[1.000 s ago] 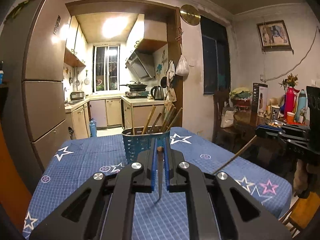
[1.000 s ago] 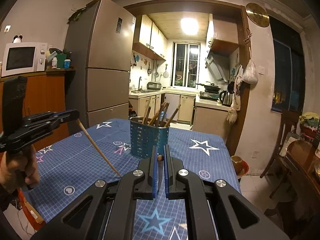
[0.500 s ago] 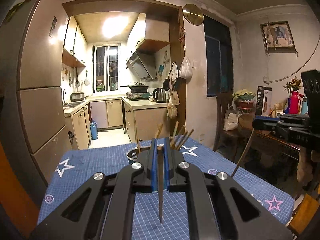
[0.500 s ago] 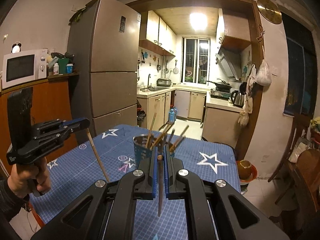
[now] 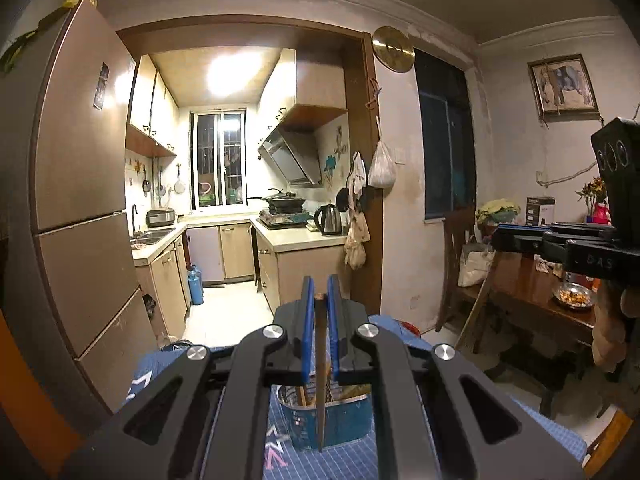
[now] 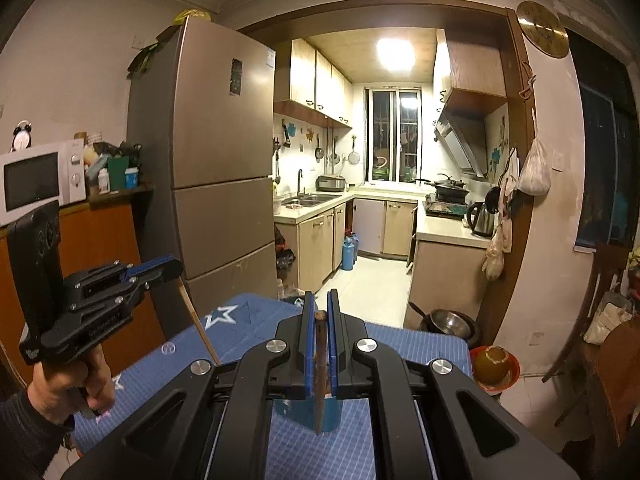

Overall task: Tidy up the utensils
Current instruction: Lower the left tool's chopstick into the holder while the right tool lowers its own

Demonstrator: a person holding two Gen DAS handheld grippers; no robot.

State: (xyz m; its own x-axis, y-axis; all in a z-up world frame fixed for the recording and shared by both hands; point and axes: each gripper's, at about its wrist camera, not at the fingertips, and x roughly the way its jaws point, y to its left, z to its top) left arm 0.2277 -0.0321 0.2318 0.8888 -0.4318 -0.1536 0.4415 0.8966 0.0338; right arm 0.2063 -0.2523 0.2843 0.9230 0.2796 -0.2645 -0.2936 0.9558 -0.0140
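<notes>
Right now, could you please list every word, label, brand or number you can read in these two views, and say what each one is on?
"DAS": on the side of the right hand-held gripper, left wrist view; any further letters are not readable.
Print on the left hand-held gripper body: too blurred to read.
Gold wall clock face: marks too small.
Fridge door sticker: unreadable.
Dark box on the side table: print too small.

We see our left gripper (image 5: 319,292) clamped on a wooden chopstick (image 5: 321,368) that hangs tip-down above the blue utensil holder (image 5: 330,416) (more sticks stand inside it). Right of the holder, our right gripper (image 5: 505,236) pinches another chopstick (image 5: 476,304).
</notes>
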